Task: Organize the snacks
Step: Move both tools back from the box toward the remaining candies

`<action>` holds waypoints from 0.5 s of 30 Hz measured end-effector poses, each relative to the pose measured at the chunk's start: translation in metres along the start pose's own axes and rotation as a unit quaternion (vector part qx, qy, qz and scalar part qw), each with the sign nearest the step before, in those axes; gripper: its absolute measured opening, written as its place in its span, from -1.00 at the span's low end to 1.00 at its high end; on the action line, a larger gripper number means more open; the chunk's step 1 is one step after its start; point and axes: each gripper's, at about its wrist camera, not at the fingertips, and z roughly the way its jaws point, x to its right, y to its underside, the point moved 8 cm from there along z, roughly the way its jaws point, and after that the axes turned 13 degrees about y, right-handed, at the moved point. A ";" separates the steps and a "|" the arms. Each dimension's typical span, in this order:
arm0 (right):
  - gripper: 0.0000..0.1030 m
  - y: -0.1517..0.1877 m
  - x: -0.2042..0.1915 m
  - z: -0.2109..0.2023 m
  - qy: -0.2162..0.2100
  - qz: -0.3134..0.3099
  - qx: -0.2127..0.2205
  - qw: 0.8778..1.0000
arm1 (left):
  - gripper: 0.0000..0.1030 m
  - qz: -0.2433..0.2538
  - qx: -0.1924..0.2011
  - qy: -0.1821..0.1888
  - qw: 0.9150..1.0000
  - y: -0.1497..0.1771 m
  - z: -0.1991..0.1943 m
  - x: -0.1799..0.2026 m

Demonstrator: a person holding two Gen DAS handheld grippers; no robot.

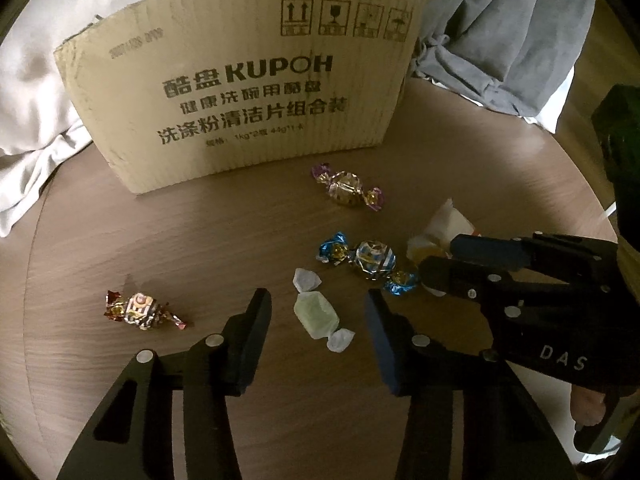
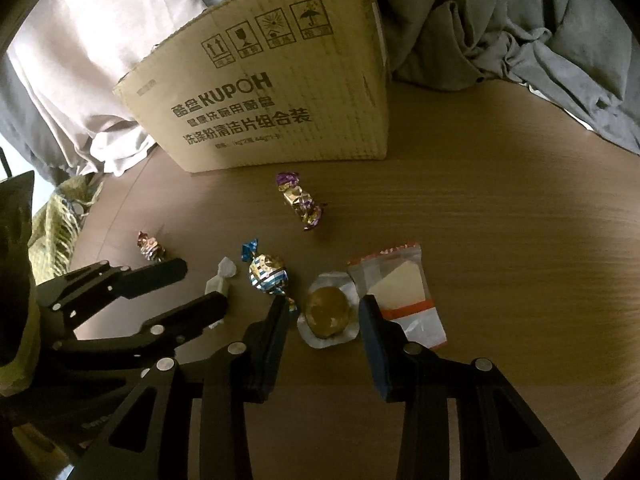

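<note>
Black fingers of the left gripper [image 1: 318, 320] stand wide apart, with the pale green candy [image 1: 316, 314] lying right between them on the bench [image 1: 240, 240], untouched. It looks light and firm under a thin, slick wrap; the twisted ends would slip, so the fat middle is the place to pinch. Over on the right, the right gripper [image 2: 324, 320] is spread open too, straddling the round brown sweet [image 2: 329, 311] in its white wrapper, nothing held. That one is probably soft, so a gentle squeeze across its widest part seems wise. Just beyond the right finger lies the flat clear packet [image 2: 400, 292], floppy and awkward. Ahead of both stands the cardboard box [image 2: 276, 108], the likely home for everything
</note>
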 end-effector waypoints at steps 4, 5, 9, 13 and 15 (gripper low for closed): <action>-0.27 -0.001 -0.002 0.002 0.001 0.000 0.000 1.000 | -0.19 -0.005 -0.004 0.000 1.000 -0.001 0.004 -0.001; -0.27 -0.002 -0.002 0.003 0.002 0.000 0.001 1.000 | -0.24 -0.008 -0.004 0.000 1.000 -0.001 0.005 -0.002; -0.37 -0.003 -0.006 0.004 0.008 -0.006 0.002 1.000 | -0.39 -0.018 -0.007 0.003 1.000 0.000 0.009 -0.005; -0.45 -0.001 -0.011 0.009 0.014 -0.020 0.001 1.000 | -0.47 -0.027 -0.008 0.008 1.000 0.000 0.011 -0.007; -0.45 -0.001 -0.012 0.009 0.015 -0.022 0.002 1.000 | -0.51 -0.030 -0.007 0.013 0.999 0.001 0.010 -0.008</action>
